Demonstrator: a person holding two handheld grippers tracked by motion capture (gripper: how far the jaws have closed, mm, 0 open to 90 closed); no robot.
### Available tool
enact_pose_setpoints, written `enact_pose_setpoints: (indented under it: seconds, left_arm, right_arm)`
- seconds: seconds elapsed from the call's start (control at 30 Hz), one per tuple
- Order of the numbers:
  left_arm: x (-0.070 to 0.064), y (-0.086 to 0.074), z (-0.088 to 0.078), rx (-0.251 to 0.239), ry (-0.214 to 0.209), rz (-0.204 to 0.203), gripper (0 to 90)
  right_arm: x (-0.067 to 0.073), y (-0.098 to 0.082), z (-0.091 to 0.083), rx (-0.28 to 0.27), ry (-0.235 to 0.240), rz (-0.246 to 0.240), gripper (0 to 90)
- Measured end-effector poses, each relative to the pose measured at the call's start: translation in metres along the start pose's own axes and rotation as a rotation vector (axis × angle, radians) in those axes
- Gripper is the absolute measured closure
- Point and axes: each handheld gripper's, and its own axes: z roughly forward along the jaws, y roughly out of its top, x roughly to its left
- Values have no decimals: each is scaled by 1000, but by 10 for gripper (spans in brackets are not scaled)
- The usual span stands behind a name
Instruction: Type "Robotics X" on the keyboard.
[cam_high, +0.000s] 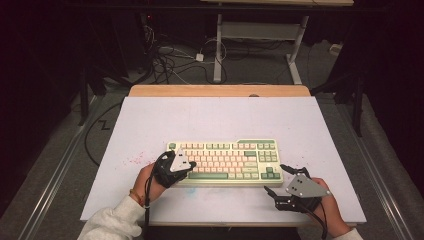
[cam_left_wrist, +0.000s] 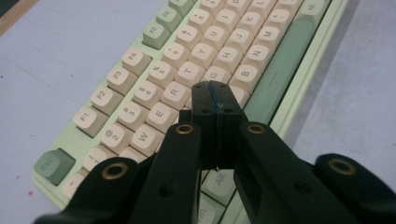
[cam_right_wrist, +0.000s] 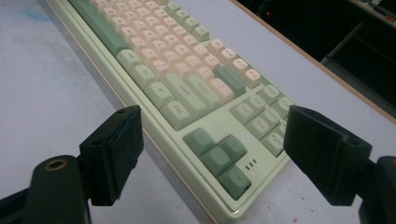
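Keyboard, pale green case with cream and green keys, flat on white table board, near the front edge, long side across. Largest first: board bare apart from faint red specks left of the keyboard.

Left gripper over the keyboard's left end; jaws clenched together, nothing between them, tips poised above the letter rows around F and G in the left gripper view. Cannot tell whether tips touch a keycap.

Right gripper off the keyboard's right front corner, jaws spread wide, holding nothing, resting low by the arrow keys.

Step in hand, by judgement: pressing a key with the closed left tips. To do well: come straight down on one keycap's centre, light press, avoid straddling neighbours, lift cleanly. Right gripper best kept clear, or ready to steady the case if it slides.
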Motion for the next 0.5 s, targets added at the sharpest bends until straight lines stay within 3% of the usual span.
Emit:
enact_pose_setpoints:
  seconds: [0.5]
  left_arm:
    - [14, -8, -6, -2, 21, -38, 877]
  right_arm:
    - [-1, 0, 1, 2, -12, 12, 201]
